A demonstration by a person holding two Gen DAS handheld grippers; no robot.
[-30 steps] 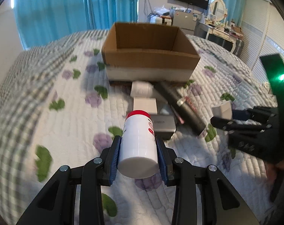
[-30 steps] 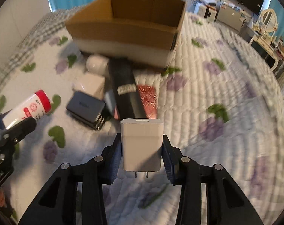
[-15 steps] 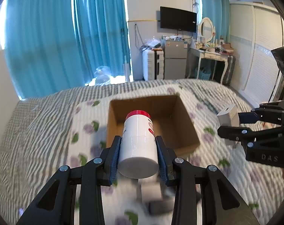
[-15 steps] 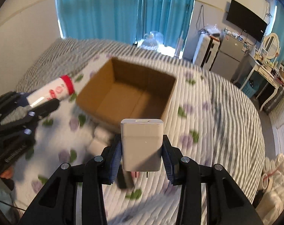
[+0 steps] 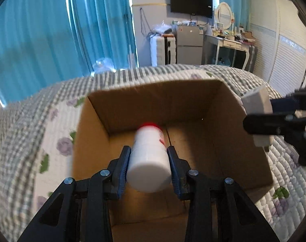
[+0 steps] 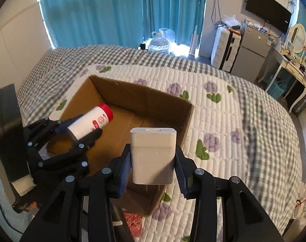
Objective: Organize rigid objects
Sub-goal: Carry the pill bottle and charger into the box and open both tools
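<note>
My left gripper [image 5: 149, 161] is shut on a white bottle with a red cap [image 5: 150, 153] and holds it above the inside of an open cardboard box [image 5: 193, 104]. The bottle [image 6: 90, 123] and left gripper [image 6: 80, 133] also show in the right wrist view, over the box's left side [image 6: 136, 98]. My right gripper [image 6: 153, 167] is shut on a white plug charger [image 6: 153, 153], held above the box's near right part. The charger [image 5: 256, 102] and right gripper [image 5: 260, 115] show at the right of the left wrist view.
The box sits on a quilted bed cover with purple flowers [image 6: 223, 121]. A red patterned item [image 6: 132, 221] lies on the bed in front of the box. A suitcase and small fridge [image 6: 252, 48] and a dressing table [image 5: 229, 42] stand beyond the bed.
Both grippers have moved forward and down over the box with their objects still held. The box now fills the middle of both views.
</note>
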